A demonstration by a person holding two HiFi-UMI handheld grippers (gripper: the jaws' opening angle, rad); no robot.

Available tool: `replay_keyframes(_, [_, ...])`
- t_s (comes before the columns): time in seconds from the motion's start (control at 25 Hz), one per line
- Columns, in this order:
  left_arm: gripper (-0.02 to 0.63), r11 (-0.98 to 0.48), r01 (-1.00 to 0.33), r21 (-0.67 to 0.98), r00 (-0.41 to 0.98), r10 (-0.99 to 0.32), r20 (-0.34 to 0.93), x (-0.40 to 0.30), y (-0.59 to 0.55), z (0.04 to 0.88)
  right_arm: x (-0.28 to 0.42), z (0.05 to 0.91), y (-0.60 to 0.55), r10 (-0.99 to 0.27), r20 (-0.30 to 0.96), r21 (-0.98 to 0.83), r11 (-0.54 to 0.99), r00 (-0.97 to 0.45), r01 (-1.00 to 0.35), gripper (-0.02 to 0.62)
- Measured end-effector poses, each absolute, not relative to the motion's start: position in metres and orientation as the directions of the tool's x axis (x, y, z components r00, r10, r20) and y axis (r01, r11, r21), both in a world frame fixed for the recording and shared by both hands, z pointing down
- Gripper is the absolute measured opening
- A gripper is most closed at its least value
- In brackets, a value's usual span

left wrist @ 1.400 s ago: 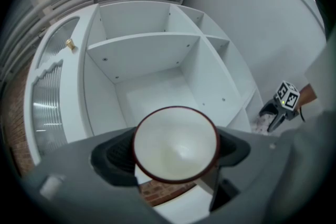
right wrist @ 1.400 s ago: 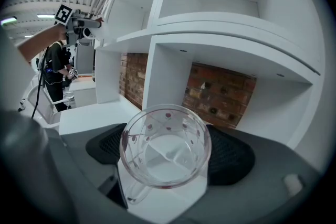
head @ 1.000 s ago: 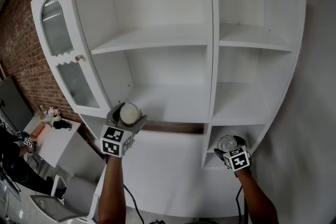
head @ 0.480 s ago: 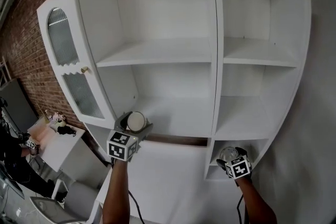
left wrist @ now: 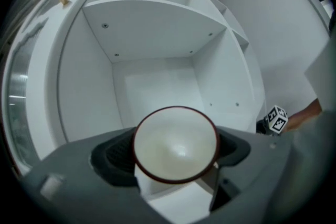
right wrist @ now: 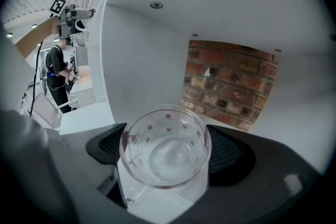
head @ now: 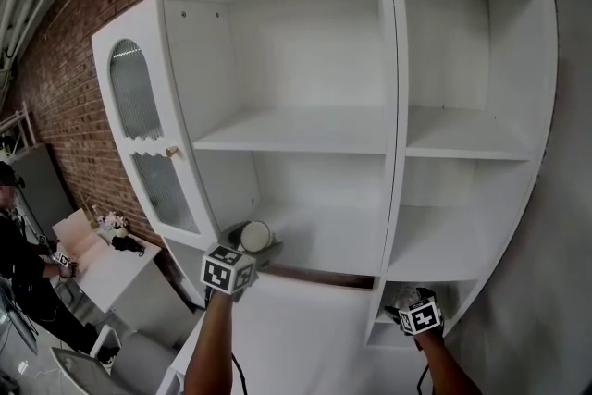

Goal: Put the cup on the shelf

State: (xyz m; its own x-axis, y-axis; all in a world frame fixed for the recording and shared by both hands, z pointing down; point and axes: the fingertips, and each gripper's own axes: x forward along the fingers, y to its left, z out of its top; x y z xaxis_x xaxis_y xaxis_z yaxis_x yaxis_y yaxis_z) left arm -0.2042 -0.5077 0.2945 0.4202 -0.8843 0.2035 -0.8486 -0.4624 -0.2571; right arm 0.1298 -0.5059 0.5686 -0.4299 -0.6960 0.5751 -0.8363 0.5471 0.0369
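A white cup with a dark red rim [left wrist: 176, 144] sits between the jaws of my left gripper [left wrist: 176, 150], which is shut on it. In the head view this cup [head: 255, 236] is held up in front of the lower left compartment of the white shelf unit [head: 305, 132]. My right gripper [right wrist: 167, 153] is shut on a clear glass cup with red dots [right wrist: 165, 147]. In the head view that glass cup [head: 403, 297] and the right gripper [head: 413, 310] are inside the lowest right compartment.
The cabinet door [head: 153, 143] with ribbed glass stands open at the left. A brick wall [head: 65, 69] runs behind and shows through the low compartment's back [right wrist: 228, 84]. A person [head: 14, 245] stands by a white table [head: 102, 259] at the lower left.
The head view has tilted upward, showing more of the cabinet top and brick wall. Both grippers sit lower in the picture, still holding their cups; the left one has drifted right.
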Motion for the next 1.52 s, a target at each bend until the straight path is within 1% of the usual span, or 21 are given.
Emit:
replay_keyframes(0.12, [0.407, -0.481, -0.848, -0.222, 0.434, -0.871, 0.232, -0.205, -0.513, 0.295, 0.126, 0.572, -0.509, -0.673, 0.592, 0.007, 0.554, -0.443, -0.833, 0.479])
replay_keyframes(0.32, [0.407, -0.492, -0.854, -0.169, 0.448, -0.861, 0.241, -0.207, -0.522, 0.294, 0.128, 0.574, -0.522, -0.667, 0.608, 0.004, 0.546, -0.431, -0.838, 0.479])
replay_keyframes(0.72, [0.408, -0.484, -0.854, -0.190, 0.443, -0.869, 0.222, -0.201, -0.538, 0.293, 0.132, 0.573, -0.543, -0.682, 0.573, -0.066, 0.515, -0.455, -0.855, 0.482])
replay_keyframes(1.0, [0.408, -0.494, -0.842, -0.214, 0.457, -0.866, 0.203, -0.189, -0.545, 0.289, 0.132, 0.572, -0.550, -0.694, 0.550, -0.069, 0.516, -0.465, -0.853, 0.483])
replay_keyframes(1.16, [0.408, -0.489, -0.843, -0.224, 0.463, -0.871, 0.161, -0.186, -0.549, 0.283, 0.132, 0.571, -0.554, -0.708, 0.526, -0.068, 0.516, -0.471, -0.854, 0.483])
replay_keyframes(1.32, [0.407, -0.474, -0.851, -0.224, 0.468, -0.880, 0.084, -0.185, -0.553, 0.274, 0.132, 0.570, -0.556, -0.725, 0.501, -0.067, 0.512, -0.473, -0.856, 0.483])
replay_keyframes(1.52, [0.407, -0.444, -0.856, -0.264, 0.461, -0.887, -0.005, -0.185, -0.552, 0.265, 0.130, 0.573, -0.559, -0.736, 0.472, -0.076, 0.515, -0.486, -0.854, 0.483])
